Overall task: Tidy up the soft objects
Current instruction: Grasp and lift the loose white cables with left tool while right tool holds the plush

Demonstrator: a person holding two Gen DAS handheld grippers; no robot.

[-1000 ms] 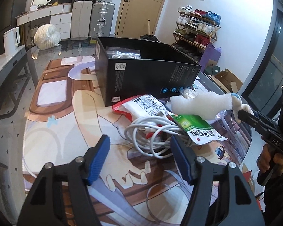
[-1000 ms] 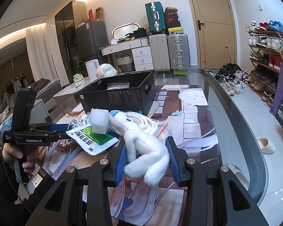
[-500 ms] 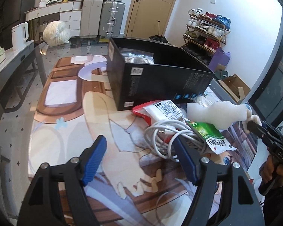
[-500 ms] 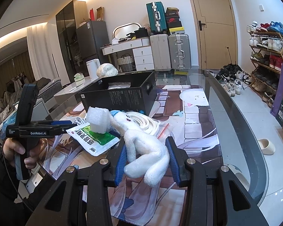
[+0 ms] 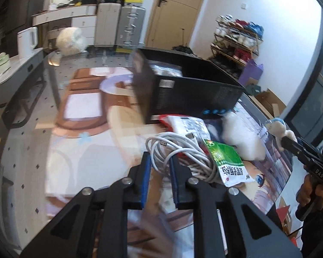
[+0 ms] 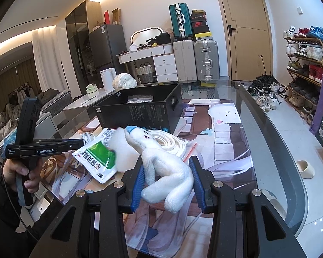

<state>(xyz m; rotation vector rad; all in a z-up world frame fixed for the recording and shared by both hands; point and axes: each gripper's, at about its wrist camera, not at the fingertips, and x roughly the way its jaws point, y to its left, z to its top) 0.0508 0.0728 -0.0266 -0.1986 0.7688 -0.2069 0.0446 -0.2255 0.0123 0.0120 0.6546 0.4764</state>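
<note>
My right gripper [image 6: 166, 172] is shut on a white plush toy [image 6: 168, 180], held just above the printed table mat [image 6: 226, 142]; the toy's blue-capped head points toward the black box [image 6: 140, 111]. In the left wrist view my left gripper [image 5: 159, 167] has its jaws closing on a loop of the coiled white cable [image 5: 183, 152], and the blue pads sit tight against the strand. A green and white packet [image 5: 226, 161] lies over the coil. A white foam lump [image 5: 241, 142] rests beside it. The box [image 5: 193, 94] stands open behind the pile.
A red and white packet [image 5: 187, 124] lies against the box. A flat white coil in a clear bag [image 6: 170, 142] sits right of the pile. The glass table's curved edge [image 6: 280, 150] runs on the right. A person's hand [image 6: 21, 169] holds the left gripper's handle.
The left gripper's jaws went from wide apart to nearly together around the cable loop, and its view swung slightly left. The right gripper kept still with the plush toy.
</note>
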